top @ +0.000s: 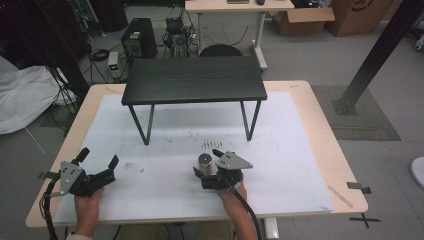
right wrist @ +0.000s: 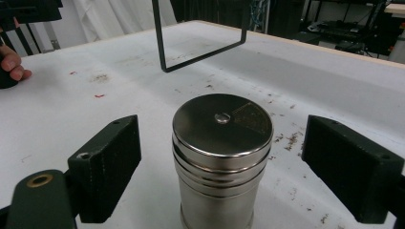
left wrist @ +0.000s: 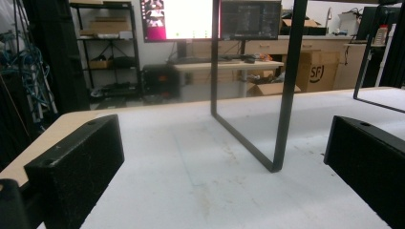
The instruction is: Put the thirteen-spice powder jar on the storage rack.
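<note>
One counter (top: 320, 150) carries a black stand (top: 194, 79) at its far side. Nearer the person, the left gripper (top: 98, 159) rests at the front left corner, fingers wide apart on nothing. Right gripper (top: 206, 162) fingers (right wrist: 107, 164) stand apart either side of the upright steel can (right wrist: 220, 157), not touching it.

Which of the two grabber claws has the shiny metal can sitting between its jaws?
The right gripper. The steel canister stands between its open jaws, untouched. The left gripper has bare table between its jaws.
</note>
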Demonstrator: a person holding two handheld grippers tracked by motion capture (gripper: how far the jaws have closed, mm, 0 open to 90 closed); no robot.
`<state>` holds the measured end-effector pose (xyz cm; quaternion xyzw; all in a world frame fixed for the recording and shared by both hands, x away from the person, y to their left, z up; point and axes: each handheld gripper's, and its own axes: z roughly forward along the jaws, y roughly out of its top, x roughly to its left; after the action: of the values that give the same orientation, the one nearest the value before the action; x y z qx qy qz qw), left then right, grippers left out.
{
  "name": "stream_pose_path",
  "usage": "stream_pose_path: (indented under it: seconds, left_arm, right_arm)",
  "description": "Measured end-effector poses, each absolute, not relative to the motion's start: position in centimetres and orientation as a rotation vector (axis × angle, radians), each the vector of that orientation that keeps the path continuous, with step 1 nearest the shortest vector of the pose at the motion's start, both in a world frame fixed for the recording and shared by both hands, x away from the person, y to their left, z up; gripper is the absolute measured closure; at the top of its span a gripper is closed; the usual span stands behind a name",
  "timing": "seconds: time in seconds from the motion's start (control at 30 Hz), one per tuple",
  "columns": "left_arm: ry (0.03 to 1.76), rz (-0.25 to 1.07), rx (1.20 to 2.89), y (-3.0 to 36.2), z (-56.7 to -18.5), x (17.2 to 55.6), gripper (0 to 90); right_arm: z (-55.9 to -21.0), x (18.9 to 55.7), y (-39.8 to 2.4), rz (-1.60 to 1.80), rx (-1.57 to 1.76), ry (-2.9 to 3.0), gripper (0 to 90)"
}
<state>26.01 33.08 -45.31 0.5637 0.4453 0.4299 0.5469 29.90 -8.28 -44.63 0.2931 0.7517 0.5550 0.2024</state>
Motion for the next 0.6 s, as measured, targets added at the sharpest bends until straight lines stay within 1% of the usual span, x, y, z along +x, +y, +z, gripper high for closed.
stream_pose_path:
  seconds: [0.07,0.13,0.17,0.2,0.23,0.3,0.33,0.37,0.4,0.43,0.47,0.5,0.53,0.6]
  left_arm:
    - [1.055,1.018,1.337,33.09,-45.32,26.00,0.2]
    - [1.055,1.018,1.336,33.08,-45.31,26.01,0.2]
    - [1.055,1.018,1.336,33.08,-45.31,26.01,0.2]
    - [1.055,1.018,1.335,33.08,-45.31,26.02,0.2]
    - [1.055,1.019,1.335,33.08,-45.31,26.01,0.2]
    - [1.056,1.019,1.336,33.08,-45.30,26.01,0.2]
    - [1.056,1.019,1.335,33.08,-45.31,26.01,0.2]
    - [1.056,1.019,1.335,33.08,-45.31,26.01,0.2]
    - [1.056,1.019,1.335,33.08,-45.31,26.01,0.2]
    - [1.056,1.019,1.335,33.08,-45.31,26.01,0.2]
    - [1.056,1.018,1.335,33.08,-45.31,26.01,0.2]
    - [1.056,1.018,1.335,33.08,-45.31,26.01,0.2]
    - [1.055,1.018,1.335,33.08,-45.31,26.01,0.2]
    - [1.055,1.018,1.335,33.08,-45.31,26.01,0.2]
  right_arm:
    - [-44.64,29.94,-8.32,1.553,0.822,2.098,14.0]
    - [-44.64,30.01,-8.41,1.566,0.817,2.105,18.0]
    - [-44.64,30.01,-8.41,1.566,0.817,2.105,18.0]
    - [-44.64,30.00,-8.41,1.567,0.813,2.109,19.5]
    - [-44.63,29.99,-8.33,1.568,0.798,2.123,23.1]
    - [-44.63,29.99,-8.32,1.567,0.792,2.128,24.6]
    - [-44.64,29.97,-8.37,1.581,0.776,2.133,28.7]
    - [-44.64,29.97,-8.37,1.581,0.776,2.133,28.7]
    - [-44.64,29.95,-8.45,1.592,0.768,2.134,32.2]
    - [-44.64,29.95,-8.45,1.592,0.768,2.134,32.2]
    - [-44.64,29.95,-8.48,1.597,0.766,2.135,36.0]
    - [-44.64,29.95,-8.48,1.597,0.766,2.135,36.0]
    - [-44.65,29.96,-8.50,1.600,0.764,2.136,38.6]
    - [-44.65,29.96,-8.52,1.604,0.766,2.134,39.7]
